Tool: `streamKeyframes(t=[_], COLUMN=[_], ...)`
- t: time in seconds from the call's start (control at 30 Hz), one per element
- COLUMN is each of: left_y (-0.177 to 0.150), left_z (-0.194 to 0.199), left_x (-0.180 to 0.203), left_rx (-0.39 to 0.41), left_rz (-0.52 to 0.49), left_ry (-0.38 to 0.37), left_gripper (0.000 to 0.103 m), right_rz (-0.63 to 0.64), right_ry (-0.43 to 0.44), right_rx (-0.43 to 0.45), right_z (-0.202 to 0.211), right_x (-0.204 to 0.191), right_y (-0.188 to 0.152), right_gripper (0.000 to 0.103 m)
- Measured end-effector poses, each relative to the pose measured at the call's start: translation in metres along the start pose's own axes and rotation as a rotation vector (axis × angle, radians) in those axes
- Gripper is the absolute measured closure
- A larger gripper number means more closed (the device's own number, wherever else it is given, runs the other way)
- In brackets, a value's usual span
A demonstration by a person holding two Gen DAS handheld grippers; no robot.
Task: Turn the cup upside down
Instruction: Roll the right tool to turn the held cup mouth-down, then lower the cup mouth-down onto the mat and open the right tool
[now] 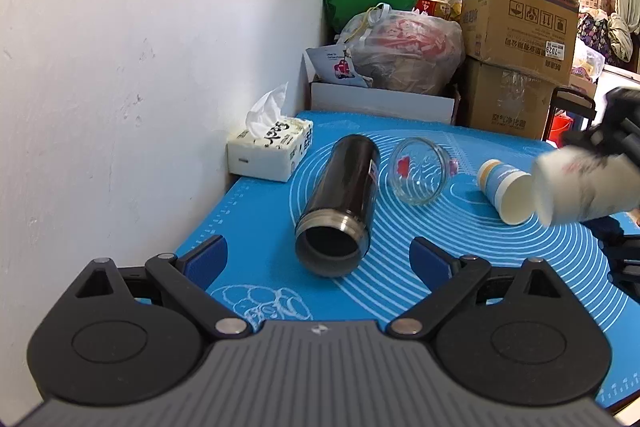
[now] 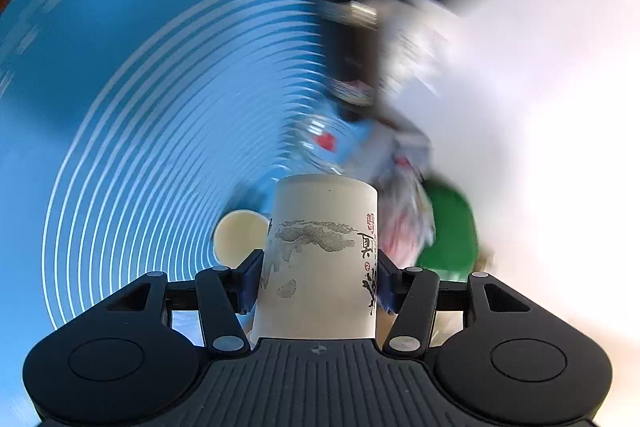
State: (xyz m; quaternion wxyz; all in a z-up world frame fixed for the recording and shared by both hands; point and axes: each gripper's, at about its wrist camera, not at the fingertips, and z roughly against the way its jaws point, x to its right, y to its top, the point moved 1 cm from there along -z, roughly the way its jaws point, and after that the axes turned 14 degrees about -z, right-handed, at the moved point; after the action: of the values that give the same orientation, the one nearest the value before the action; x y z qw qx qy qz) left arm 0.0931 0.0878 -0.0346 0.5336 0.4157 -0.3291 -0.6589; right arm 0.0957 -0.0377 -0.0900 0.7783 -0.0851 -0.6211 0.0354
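My right gripper (image 2: 318,281) is shut on a white ceramic cup (image 2: 320,259) with grey ink painting and black characters, its blue pads pressing both sides. In the left wrist view the same cup (image 1: 580,187) hangs blurred in the air at the far right, lying sideways above the blue mat (image 1: 460,267), held by the right gripper (image 1: 616,131). My left gripper (image 1: 320,263) is open and empty, low over the mat, with a black thermos (image 1: 340,203) lying on its side just ahead between the fingers.
A clear glass jar (image 1: 418,171) and a paper cup (image 1: 506,191) lie on their sides on the mat. A tissue box (image 1: 270,151) sits by the white wall. Cardboard boxes (image 1: 520,11) and bags (image 1: 404,51) stand behind the table. The right wrist view is motion-blurred.
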Motion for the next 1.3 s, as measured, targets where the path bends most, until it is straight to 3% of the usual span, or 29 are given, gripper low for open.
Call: streamKeyframes(t=[0.13,0.33,0.47,0.6,0.73,0.97,1.17,1.3], left_y=[0.006,0.015,0.018,0.019,0.016,0.01,0.007,0.008], left_z=[-0.001,-0.001,-0.003,-0.008,-0.015,-0.025,-0.024,-0.022], left_x=[0.005,0.017,0.026,0.034,0.042,0.06,0.068,0.07], left_rx=[0.003,0.011,0.013,0.012,0.005,-0.013,-0.022,-0.022], left_rz=[-0.01,-0.03,-0.05,-0.052,-0.046,-0.041,-0.044,-0.038], left_ry=[-0.004,-0.005,-0.002,-0.001,-0.007,-0.028,-0.041,-0.04], left_gripper=[0.006,0.006,0.006,0.006,0.006,0.006,0.006,0.006], right_rz=[-0.399,-1.102,-1.549,-1.836,-1.988,-1.977,-1.958,-1.921], right_ry=[-0.015,0.072,0.165,0.221,0.227,0.162,0.259,0.277], right_rx=[-0.025,-0.059,-0.048,-0.081,-0.123,-0.134,-0.193,-0.184], right_z=[0.006,0.003,-0.008,-0.032,-0.047,-0.038,-0.044,-0.04], right_x=[0.028,0.057,0.054,0.031,0.006,-0.005,-0.007,-0.009], right_y=[-0.012,-0.052,-0.097,-0.125,-0.14,-0.143,-0.146,-0.145], right_gripper=[0.051,0.051,0.051,0.052,0.052,0.052,0.05,0.05])
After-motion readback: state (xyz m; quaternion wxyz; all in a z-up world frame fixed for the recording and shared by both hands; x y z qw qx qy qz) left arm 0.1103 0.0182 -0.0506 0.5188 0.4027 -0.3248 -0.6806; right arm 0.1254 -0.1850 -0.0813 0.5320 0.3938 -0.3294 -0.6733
